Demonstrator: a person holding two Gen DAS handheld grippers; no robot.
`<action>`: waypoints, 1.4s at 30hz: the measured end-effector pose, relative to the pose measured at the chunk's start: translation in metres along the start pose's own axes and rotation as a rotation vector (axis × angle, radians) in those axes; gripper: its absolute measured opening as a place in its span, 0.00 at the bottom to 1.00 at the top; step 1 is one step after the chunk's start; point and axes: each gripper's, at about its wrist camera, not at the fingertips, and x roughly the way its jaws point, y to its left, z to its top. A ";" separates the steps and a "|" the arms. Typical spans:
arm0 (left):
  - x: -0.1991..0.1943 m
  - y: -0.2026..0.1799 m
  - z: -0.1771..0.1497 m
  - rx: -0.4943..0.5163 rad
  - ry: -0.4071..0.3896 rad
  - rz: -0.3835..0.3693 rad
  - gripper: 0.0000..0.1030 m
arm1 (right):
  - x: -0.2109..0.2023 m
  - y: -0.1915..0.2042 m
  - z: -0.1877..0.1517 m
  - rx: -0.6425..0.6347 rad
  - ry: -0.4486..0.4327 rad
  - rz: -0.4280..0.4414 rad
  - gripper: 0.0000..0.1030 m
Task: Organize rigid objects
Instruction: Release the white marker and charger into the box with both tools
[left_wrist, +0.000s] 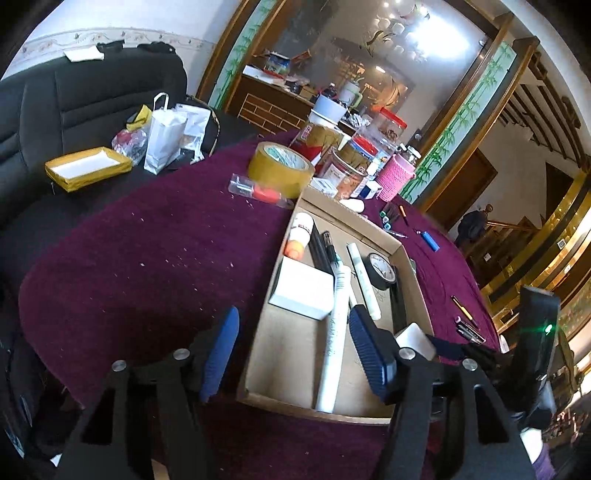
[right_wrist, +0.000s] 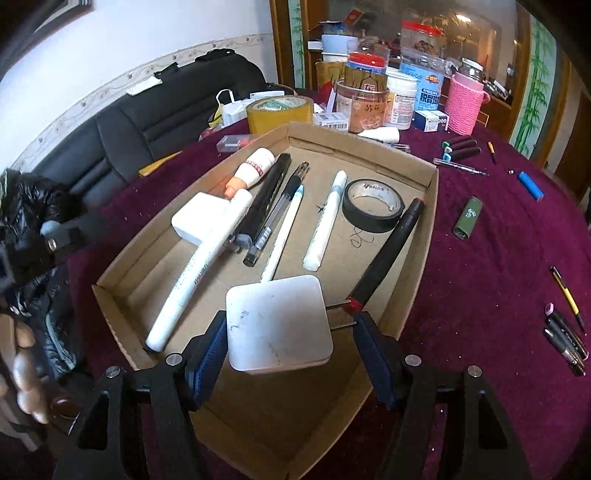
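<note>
A cardboard box (right_wrist: 430, 206) lies on the purple tablecloth. In it are a long white marker (right_wrist: 199, 273), a white adapter block (right_wrist: 197, 218), a glue bottle (right_wrist: 255, 170), pens, a roll of black tape (right_wrist: 371, 201) and a black, red-tipped tool (right_wrist: 388, 251). My right gripper (right_wrist: 291, 339) is over the box's near end, shut on a white plug charger (right_wrist: 277, 325), with the prongs against the right pad. My left gripper (left_wrist: 291, 350) stands open over the box's (left_wrist: 380, 229) left wall. The long white marker (left_wrist: 336, 339) lies below its gap, untouched.
On the cloth right of the box lie a green lighter (right_wrist: 467, 218), a blue lighter (right_wrist: 530, 184), highlighters (right_wrist: 461, 147) and several pens (right_wrist: 565, 332). A yellow tape roll (right_wrist: 279, 112), jars and a pink-sleeved jar (right_wrist: 463, 107) crowd the far edge. A black sofa (left_wrist: 92, 107) stands behind.
</note>
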 end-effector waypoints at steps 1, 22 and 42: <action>-0.001 0.001 0.000 0.006 -0.004 0.002 0.60 | -0.004 -0.001 0.003 0.003 -0.008 0.006 0.72; -0.071 0.062 0.019 -0.098 -0.231 0.035 0.67 | 0.093 0.037 0.082 0.430 0.254 0.698 0.78; -0.076 0.025 0.010 -0.018 -0.208 -0.009 0.74 | 0.079 -0.006 0.107 0.409 0.116 0.536 0.82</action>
